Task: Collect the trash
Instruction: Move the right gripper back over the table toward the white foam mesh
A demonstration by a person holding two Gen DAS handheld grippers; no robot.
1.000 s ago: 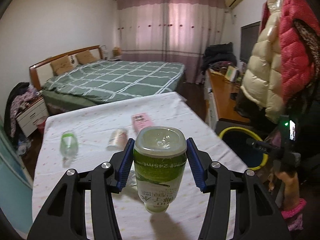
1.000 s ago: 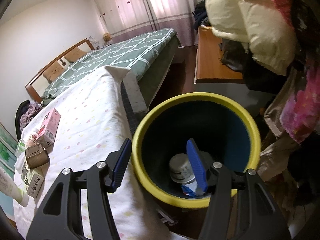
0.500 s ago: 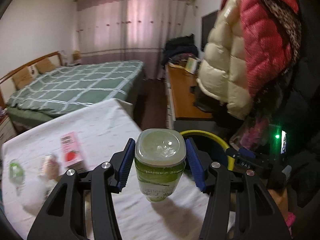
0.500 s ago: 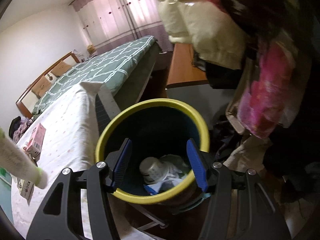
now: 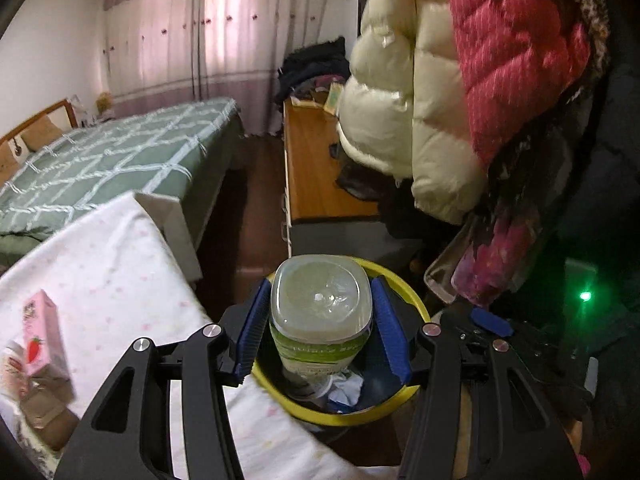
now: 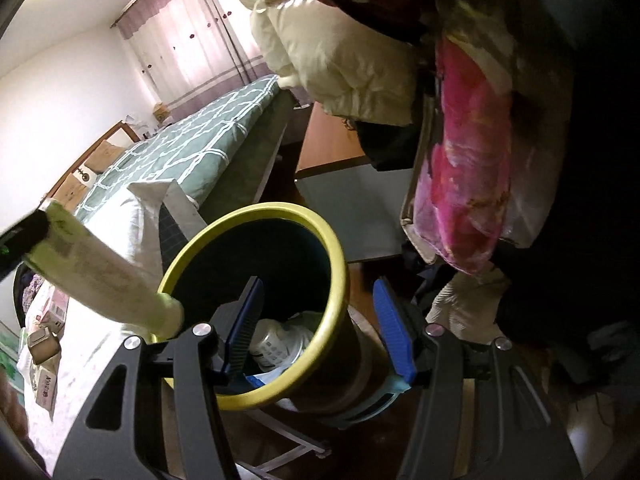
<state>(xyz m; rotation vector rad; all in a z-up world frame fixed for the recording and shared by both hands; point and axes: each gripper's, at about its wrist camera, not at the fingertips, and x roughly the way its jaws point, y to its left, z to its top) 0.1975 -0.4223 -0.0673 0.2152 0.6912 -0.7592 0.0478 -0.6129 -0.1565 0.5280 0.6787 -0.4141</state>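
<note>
L gripper (image 5: 322, 328) clamped on the green-label plastic bottle (image 5: 320, 312), blue pads pressing both flat sides, cap end down, base facing our cam. In L wrist view the bottle sits dead center, right over the mouth of the yellow-rim trash bin (image 5: 404, 284); in R wrist view it comes in from 9 o'clock, neck tip just at the bin rim (image 6: 256, 216). R gripper (image 6: 320, 328) jaws apart, nothing btwn pads; they straddle the bin's near-right rim, one pad inside the opening, other outside the wall. Bin already has a white cup (image 6: 270, 344) and crumpled paper (image 5: 346, 388) at the bottom. Table w/ white dotted cloth (image 5: 120, 264) at 8 o'clock of bin, touching or just beside it, can't tell which. Pink strawberry carton (image 5: 40, 332) and brown carton (image 5: 44, 416) on it at far 9 o'clock, well apart from bin. Puffy coats (image 5: 460, 100) hang at 1 o'clock.
</note>
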